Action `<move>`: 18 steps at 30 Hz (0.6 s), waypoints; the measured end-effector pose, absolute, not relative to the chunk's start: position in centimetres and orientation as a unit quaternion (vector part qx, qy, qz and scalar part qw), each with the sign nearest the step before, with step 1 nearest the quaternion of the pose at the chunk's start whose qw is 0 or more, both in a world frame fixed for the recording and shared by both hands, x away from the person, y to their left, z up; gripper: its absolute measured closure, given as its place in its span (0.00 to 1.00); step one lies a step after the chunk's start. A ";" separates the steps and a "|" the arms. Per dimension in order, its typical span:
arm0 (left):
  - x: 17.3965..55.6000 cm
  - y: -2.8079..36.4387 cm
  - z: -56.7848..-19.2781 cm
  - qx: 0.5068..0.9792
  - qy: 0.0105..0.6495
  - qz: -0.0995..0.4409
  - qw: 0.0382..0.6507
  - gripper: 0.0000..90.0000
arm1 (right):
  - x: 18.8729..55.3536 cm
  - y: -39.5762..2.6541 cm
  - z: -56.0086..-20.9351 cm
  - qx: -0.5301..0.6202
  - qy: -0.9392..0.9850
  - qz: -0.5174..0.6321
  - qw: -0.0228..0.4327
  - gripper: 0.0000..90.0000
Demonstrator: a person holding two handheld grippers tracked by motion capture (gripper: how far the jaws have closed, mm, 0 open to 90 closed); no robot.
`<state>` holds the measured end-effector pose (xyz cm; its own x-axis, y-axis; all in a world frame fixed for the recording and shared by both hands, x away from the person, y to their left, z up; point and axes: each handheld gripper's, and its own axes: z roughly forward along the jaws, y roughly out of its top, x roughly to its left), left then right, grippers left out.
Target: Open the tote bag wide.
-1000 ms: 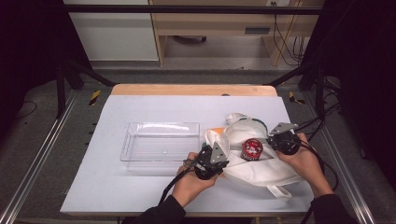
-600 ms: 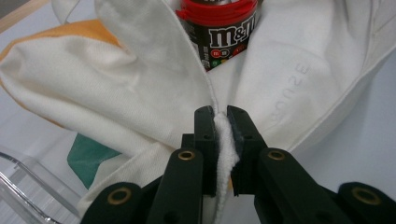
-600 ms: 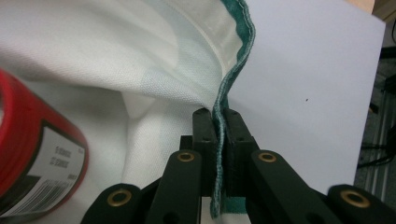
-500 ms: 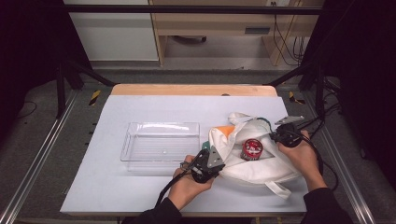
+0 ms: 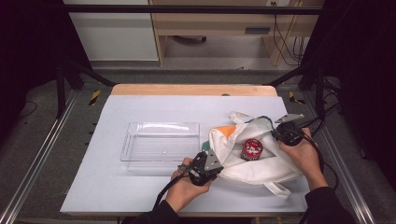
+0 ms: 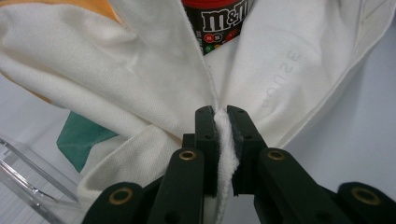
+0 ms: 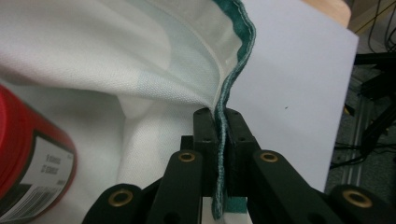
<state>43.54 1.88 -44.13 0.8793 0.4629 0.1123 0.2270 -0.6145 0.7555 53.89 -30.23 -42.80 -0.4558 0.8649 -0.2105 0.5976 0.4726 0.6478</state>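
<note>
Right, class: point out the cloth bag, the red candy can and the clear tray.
cloth bag (image 5: pixel 261 168), high view, white side panel.
red candy can (image 5: pixel 252 149), high view, its lid.
clear tray (image 5: pixel 161 126), high view, far rim.

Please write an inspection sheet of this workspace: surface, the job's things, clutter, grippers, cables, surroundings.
Surface: pale table top with a wooden far edge.
Job's things: white cloth bag lying open; red M&M's can inside it.
Clutter: clear plastic tray to the left of the bag, nothing seen in it.
Grippers: left gripper shut on the bag's near white edge; right gripper shut on its green-trimmed edge.
Cables: a black cable trails from the left gripper; more cables hang behind the table on the right.
Surroundings: grey floor, metal rails, wooden furniture behind.
</note>
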 end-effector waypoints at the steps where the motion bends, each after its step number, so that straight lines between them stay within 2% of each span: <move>1: 43.5 1.9 -44.1 0.886 0.194 0.149 0.393 0.93 | 54.0 -30.3 -42.6 0.452 0.813 0.249 0.269 0.96; 14: 43.4 2.0 -44.4 0.884 0.194 0.152 0.398 0.93 | 54.4 -30.4 -43.3 0.463 0.814 0.238 0.258 0.95; 18: 43.4 2.0 -44.3 0.884 0.192 0.156 0.397 0.93 | 53.8 -30.5 -42.7 0.457 0.811 0.254 0.264 0.84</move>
<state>43.40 1.97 -44.27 0.8777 0.4634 0.1222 0.2162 -0.6103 0.7621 53.80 -30.53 -42.67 -0.4433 0.8745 -0.1967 0.6062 0.4541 0.6529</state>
